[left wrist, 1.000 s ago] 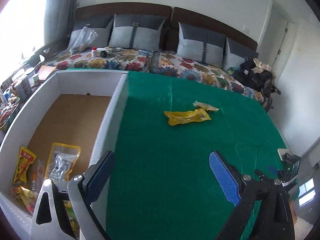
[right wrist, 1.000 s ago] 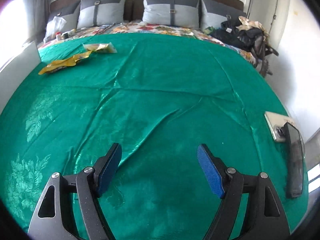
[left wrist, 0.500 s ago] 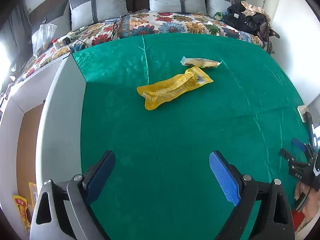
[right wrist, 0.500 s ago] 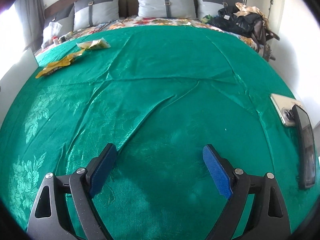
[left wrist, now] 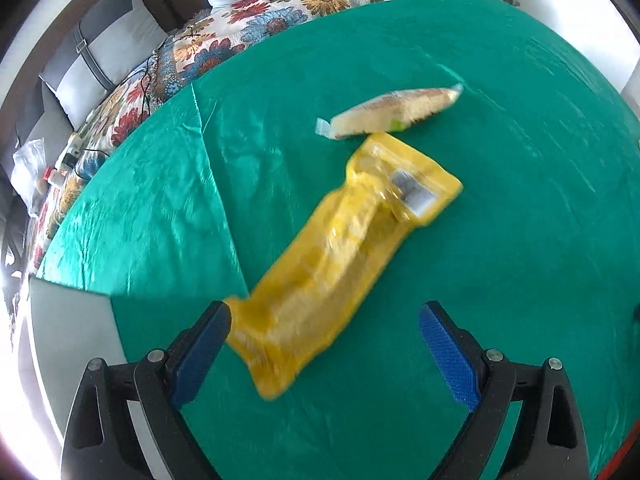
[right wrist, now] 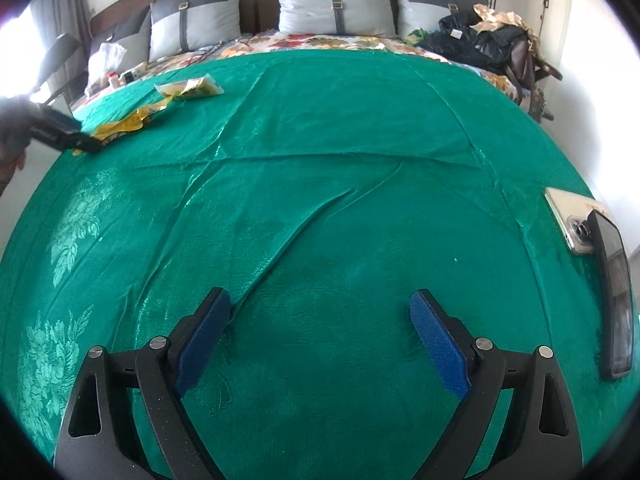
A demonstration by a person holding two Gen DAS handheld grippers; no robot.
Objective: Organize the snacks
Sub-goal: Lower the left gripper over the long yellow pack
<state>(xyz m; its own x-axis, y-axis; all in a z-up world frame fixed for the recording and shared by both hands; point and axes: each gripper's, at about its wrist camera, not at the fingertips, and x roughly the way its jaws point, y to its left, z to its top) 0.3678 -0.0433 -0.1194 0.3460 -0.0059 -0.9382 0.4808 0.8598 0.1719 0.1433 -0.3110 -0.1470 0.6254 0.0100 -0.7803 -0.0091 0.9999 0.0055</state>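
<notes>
Jaws of the left gripper (left wrist: 325, 344) stand wide apart and point steeply down at the near end of a long yellow snack packet (left wrist: 340, 256) that lies flat on the green cloth (left wrist: 520, 240). That end sits between the blue pads (left wrist: 200, 354), close to the left one; the picture is smeared there, so contact with the pad cannot be settled, though nothing looks pinched. Touching the packet's far end lies a smaller pale snack packet (left wrist: 394, 114). A white box wall (left wrist: 76, 340) shows at the lower left edge.

On the right gripper (right wrist: 320, 340) the jaws have just been opening and now stand wide, with nothing between them but bare green cloth. From the right wrist view both packets lie far off at the upper left, where the left gripper's dark fingers meet the yellow one. Two phones (right wrist: 610, 288) rest at the right edge of the cloth, one partly over the other. Grey pillows (right wrist: 334, 4) line the bed's headboard behind.
</notes>
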